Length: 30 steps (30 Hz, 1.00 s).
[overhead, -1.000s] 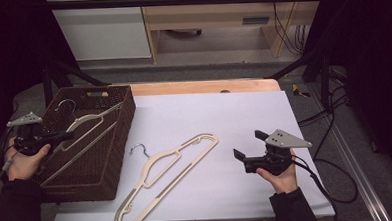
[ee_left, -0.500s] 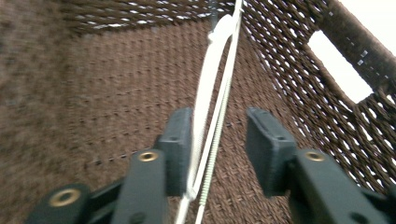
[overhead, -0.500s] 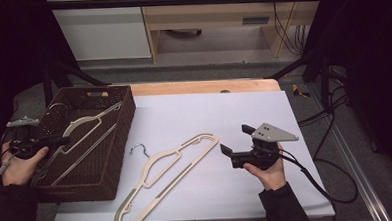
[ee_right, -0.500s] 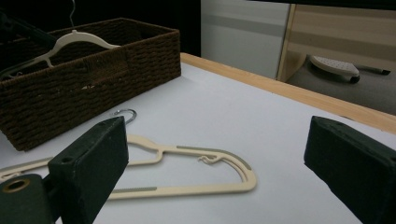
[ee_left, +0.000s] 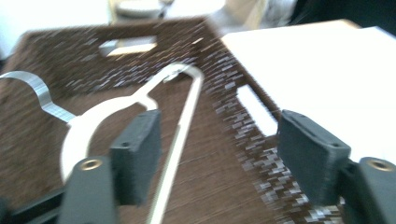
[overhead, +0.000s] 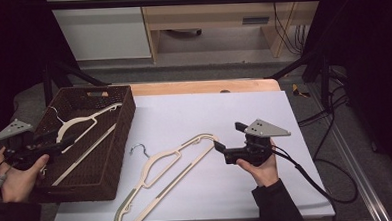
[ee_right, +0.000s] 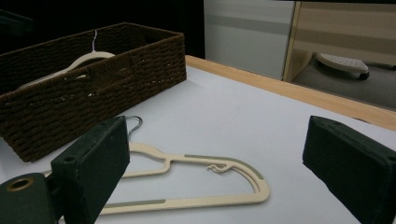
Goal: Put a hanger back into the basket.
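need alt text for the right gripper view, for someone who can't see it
The open right claw points at a cream hanger lying flat on a white table, its metal hook toward a dark brown woven basket at the left. A second cream hanger rests in the basket.

Dim edges — motion-blurred left gripper view
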{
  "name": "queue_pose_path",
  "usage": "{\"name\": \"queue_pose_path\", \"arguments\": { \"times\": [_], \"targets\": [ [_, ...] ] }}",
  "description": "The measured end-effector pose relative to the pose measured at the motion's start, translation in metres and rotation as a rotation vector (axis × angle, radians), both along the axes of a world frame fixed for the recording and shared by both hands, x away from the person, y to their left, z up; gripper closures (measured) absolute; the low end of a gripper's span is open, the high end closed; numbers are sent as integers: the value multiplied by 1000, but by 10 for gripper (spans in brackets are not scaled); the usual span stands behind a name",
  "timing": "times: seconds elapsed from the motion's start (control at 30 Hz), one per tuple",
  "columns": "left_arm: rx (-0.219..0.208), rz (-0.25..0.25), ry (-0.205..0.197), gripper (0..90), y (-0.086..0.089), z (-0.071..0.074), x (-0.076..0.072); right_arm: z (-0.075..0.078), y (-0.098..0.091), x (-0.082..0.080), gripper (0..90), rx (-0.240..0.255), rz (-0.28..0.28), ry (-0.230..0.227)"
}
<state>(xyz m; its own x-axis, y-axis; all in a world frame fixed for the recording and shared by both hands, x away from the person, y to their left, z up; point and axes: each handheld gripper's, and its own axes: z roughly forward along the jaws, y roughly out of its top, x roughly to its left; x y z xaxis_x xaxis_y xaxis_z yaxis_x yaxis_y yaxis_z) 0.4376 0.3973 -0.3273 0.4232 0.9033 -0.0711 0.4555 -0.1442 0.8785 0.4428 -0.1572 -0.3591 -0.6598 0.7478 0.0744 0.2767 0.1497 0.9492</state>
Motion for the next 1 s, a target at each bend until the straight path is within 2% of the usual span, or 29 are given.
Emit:
{"name": "queue_pose_path", "arguments": {
  "times": [0.17, 0.33, 0.43, 0.6, 0.7, 0.8, 1.0],
  "targets": [
    [-56, -68, -96, 157, -30, -5, -23, -3, 3, 3, 78, 5, -8, 17],
    [-91, -119, -133, 109, -58, -17, -43, -5, 7, 7, 78, -9, 10, 24],
    [-52, -139, -149, 97, -74, -23, -55, -7, 14, 11, 78, -18, 18, 28],
    [-19, -193, -159, 92, -96, -28, -70, -10, 31, 18, 90, -19, 50, 43],
    [-22, -219, -159, 99, -103, -29, -74, -12, 46, 22, 109, -18, 63, 58],
    [6, -226, -147, 105, -111, -32, -76, -14, 62, 27, 123, -34, 79, 77],
    [-10, -250, -112, 105, -117, -43, -83, -21, 95, 40, 149, -72, 103, 107]
  ]
}}
